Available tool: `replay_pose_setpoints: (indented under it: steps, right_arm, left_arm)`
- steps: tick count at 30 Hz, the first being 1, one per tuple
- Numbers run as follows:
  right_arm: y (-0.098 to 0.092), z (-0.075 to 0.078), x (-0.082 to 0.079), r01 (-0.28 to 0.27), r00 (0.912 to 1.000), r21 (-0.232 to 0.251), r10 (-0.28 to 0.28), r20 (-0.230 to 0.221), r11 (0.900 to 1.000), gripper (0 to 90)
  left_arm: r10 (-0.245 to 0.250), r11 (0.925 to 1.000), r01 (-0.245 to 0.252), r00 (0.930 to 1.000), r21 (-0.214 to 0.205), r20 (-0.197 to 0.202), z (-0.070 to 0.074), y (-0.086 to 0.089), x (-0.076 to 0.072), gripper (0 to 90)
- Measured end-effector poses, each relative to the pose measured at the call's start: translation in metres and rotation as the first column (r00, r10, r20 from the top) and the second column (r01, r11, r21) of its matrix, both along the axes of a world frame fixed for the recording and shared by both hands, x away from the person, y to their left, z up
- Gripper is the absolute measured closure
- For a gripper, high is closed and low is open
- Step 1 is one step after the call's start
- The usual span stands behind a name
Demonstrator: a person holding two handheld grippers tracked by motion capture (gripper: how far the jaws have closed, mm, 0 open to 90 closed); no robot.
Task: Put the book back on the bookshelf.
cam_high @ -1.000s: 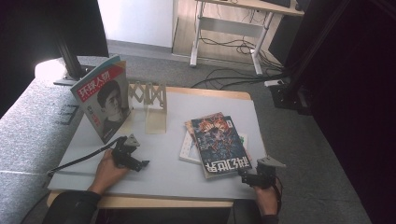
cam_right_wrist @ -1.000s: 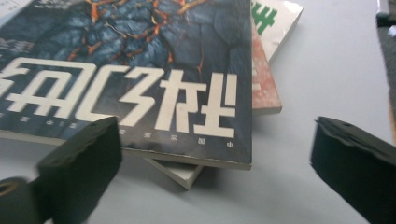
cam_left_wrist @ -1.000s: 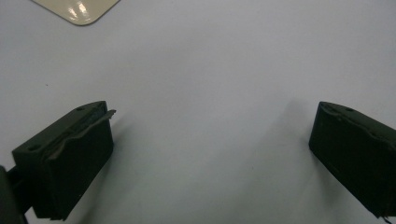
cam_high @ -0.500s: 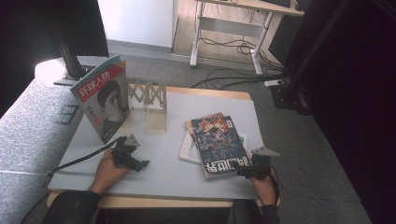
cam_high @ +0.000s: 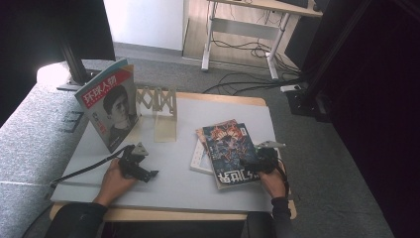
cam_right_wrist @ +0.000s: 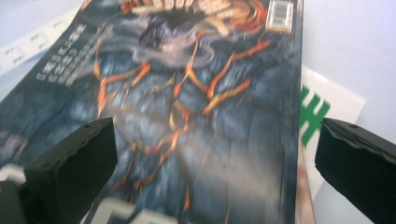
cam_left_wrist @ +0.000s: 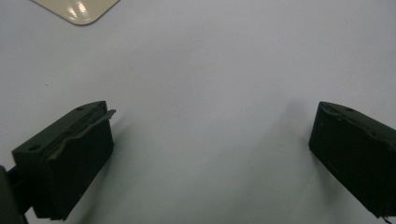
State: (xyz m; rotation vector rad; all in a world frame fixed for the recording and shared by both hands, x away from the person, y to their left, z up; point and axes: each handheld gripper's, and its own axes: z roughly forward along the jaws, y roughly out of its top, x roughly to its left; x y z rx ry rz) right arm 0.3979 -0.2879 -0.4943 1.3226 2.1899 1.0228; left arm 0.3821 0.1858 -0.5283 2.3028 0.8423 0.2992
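Hovering wide open, your right gripper (cam_right_wrist: pixel 212 163) grips nothing and straddles the dark magazine (cam_high: pixel 230 148), topmost of the stack on the table's (cam_high: pixel 168 173) right, ready for lifting. Your left gripper (cam_high: pixel 141 171) rests open and empty.

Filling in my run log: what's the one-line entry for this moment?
left tool: open, over bare mat | right tool: open, over top magazine of stack | another magazine propped upright by rack
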Motion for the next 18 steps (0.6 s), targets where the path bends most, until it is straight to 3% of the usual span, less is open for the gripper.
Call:
replay_pose_setpoints:
  steps: [9,18]
  right_arm:
    - [0.008,0.006,0.032,0.001,0.9999,-0.042,-0.001,0.014,0.9991,0.0]
    - [0.022,0.009,0.065,-0.002,1.0,-0.032,0.002,0.009,0.9995,0.7]
  left_arm:
    - [0.0,1.0,0.0,1.0,0.0,0.0,0.0,0.0,0.0,0.0]
    - [0.001,1.0,-0.001,1.0,0.0,-0.001,0.0,0.0,0.0,0.0]
